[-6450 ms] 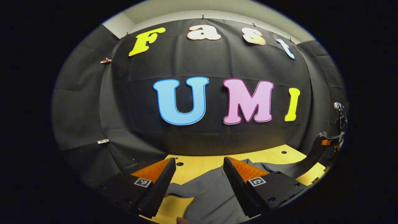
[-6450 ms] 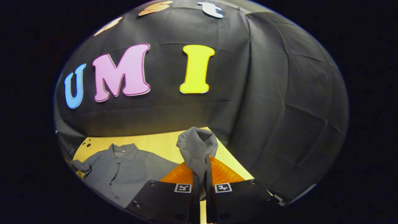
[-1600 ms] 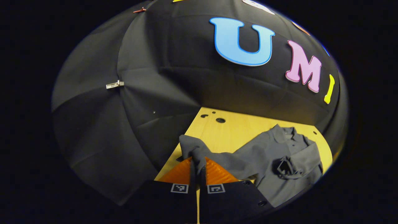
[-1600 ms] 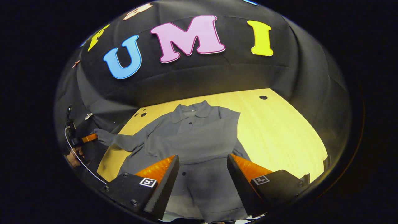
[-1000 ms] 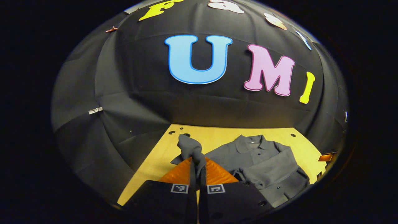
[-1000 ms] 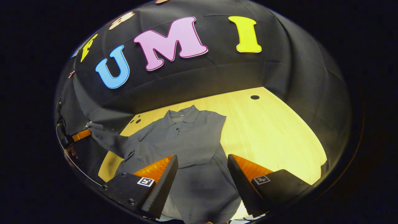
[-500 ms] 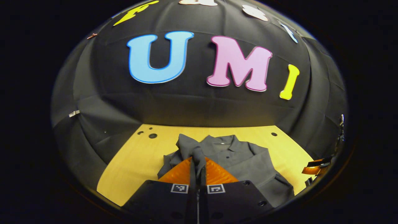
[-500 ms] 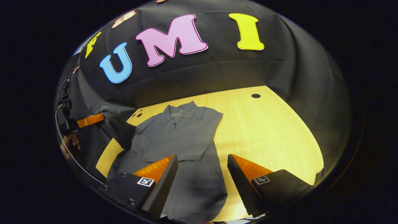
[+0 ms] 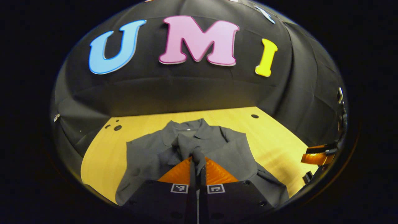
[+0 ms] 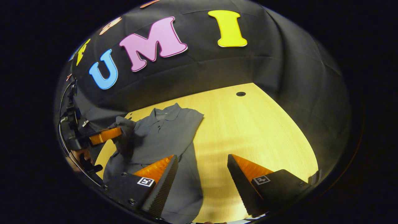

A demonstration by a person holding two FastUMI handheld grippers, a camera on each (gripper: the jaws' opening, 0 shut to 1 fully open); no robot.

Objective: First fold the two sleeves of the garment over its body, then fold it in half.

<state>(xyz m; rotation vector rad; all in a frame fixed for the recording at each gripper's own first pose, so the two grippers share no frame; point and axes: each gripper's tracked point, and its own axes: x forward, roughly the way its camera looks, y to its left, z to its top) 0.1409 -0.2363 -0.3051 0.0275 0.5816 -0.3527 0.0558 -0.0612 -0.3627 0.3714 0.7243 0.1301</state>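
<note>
Now the jaws of the left gripper (image 9: 197,169) are pressed together on the cuff end of one sleeve (image 9: 190,152), and the cloth bunches up just above the tips, held over the middle of the garment (image 9: 146,158). In the right gripper view this gripper is seen at the left, above the near-left part of the shirt. The jaws of the right gripper (image 10: 201,175) stand wide apart and hold nothing; they hang over the lower hem and the bare tabletop (image 10: 248,124) beside it. The garment is a grey collared shirt with buttons, lying flat on the left part of the tabletop with its collar toward the far wall. The other sleeve seems already laid across the body. I judge the cloth light, soft and limp, so it will sag and wrinkle when lifted. It is best taken at an edge, such as a cuff or a hem corner.
</note>
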